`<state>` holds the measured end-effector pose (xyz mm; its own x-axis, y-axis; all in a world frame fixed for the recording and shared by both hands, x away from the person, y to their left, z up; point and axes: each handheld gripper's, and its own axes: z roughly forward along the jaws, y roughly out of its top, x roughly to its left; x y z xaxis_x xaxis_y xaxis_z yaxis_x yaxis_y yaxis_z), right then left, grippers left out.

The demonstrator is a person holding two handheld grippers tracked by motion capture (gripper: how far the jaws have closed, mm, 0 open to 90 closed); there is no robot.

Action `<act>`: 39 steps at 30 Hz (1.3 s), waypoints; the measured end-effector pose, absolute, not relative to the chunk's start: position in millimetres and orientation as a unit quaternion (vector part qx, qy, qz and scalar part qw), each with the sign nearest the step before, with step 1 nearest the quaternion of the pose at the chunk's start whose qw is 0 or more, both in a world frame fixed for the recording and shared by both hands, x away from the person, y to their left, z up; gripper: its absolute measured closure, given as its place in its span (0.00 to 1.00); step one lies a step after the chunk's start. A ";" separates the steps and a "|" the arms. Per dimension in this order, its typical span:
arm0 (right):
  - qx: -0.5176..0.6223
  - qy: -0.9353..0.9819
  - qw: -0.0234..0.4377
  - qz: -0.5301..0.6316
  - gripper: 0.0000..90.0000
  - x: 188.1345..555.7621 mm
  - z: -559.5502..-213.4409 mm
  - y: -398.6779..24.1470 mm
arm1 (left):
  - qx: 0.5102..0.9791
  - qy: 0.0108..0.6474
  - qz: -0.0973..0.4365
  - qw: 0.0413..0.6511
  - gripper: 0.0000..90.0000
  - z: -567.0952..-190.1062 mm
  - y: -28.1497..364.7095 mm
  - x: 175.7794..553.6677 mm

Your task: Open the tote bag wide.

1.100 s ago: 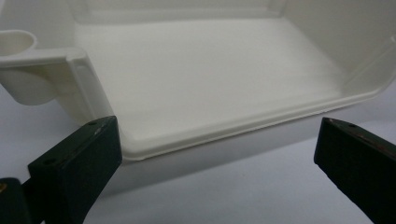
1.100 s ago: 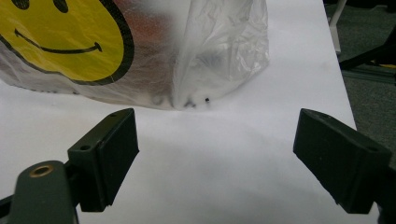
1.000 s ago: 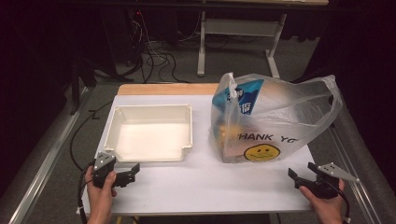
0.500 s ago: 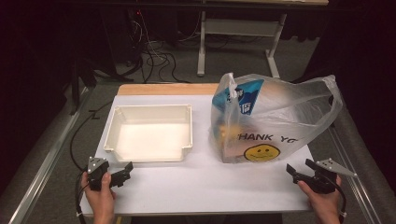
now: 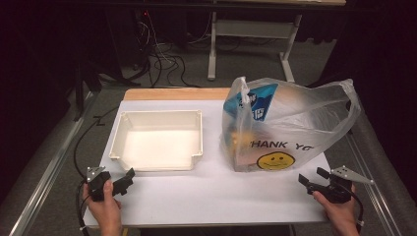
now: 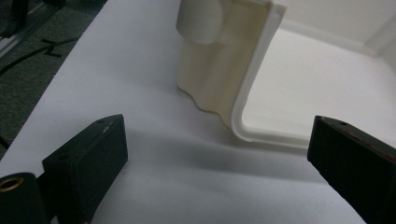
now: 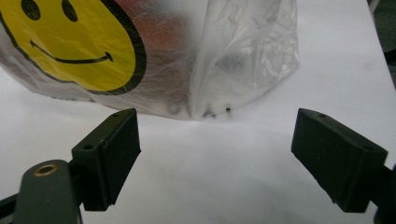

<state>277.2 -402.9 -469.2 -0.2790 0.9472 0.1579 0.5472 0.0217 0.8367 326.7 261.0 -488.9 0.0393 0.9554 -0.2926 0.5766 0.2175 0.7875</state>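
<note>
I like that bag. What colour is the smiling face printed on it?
Yellow with black outline, eyes and mouth, on the plastic bag; the face shows best in the right gripper view.

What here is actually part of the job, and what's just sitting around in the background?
Part of the job:
- left gripper, jaws open, near the white bin
- right gripper, jaws open, near the plastic bag with the smiley face
- blue packet inside the bag

Just around:
- cables on the floor
- desk legs behind the table

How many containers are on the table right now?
2: a white bin on the left, and a plastic bag on the right. The bag's contents are unclear.
</note>
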 end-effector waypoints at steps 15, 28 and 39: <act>0.560 0.666 0.217 0.442 0.18 280.1 -469.9 -408.9 | 0.574 0.661 0.235 0.423 0.09 -488.6 261.4 324.6; 0.536 0.673 0.222 0.458 0.17 273.4 -470.2 -408.5 | 0.570 0.668 0.232 0.419 0.09 -489.2 262.1 325.8; 0.541 0.673 0.221 0.454 0.18 279.5 -469.6 -407.6 | 0.565 0.672 0.231 0.419 0.08 -489.5 263.2 326.0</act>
<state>279.5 -407.6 -469.6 -0.3175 0.9280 0.1948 0.5273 0.0021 0.8497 326.0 263.2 -489.5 -0.0102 0.9529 -0.3032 0.5663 0.2554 0.7836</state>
